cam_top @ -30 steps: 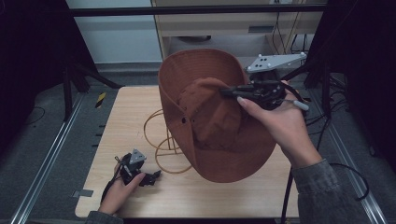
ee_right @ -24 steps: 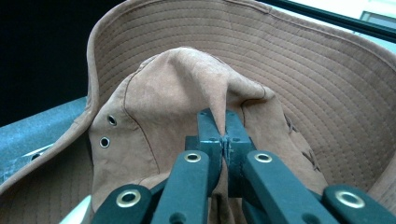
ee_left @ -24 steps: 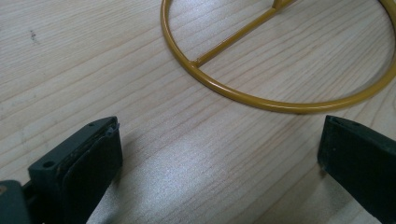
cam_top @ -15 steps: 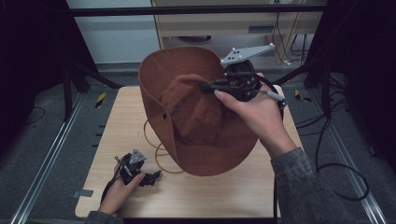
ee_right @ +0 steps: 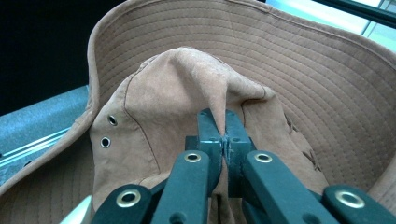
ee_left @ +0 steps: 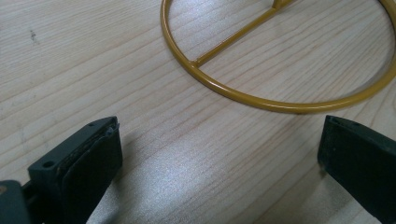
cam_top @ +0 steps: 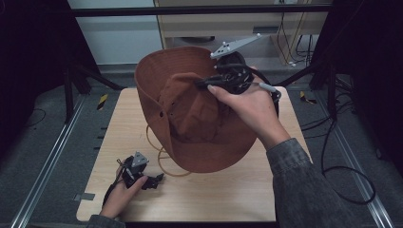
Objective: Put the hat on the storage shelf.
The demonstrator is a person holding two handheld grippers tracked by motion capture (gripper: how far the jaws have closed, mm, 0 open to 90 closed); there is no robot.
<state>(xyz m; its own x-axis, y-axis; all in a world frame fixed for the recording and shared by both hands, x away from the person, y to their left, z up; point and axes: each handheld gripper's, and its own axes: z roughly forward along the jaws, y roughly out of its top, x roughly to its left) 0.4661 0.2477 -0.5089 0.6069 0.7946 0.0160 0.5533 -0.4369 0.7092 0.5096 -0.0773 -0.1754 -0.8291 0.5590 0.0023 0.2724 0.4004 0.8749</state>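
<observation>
The brown hat (cam_top: 190, 109), pinched by a fold of its crown in the right gripper (cam_top: 205, 83), has travelled toward ten o'clock over the last second, from the table's (cam_top: 237, 194) three-o'clock side to hang nearer its middle and far edge. The right hand (cam_top: 249, 107) has swung the same way with it. The brim seems to have tipped more upright, its far edge lifted toward twelve o'clock, though the dim light makes that hard to judge.
</observation>
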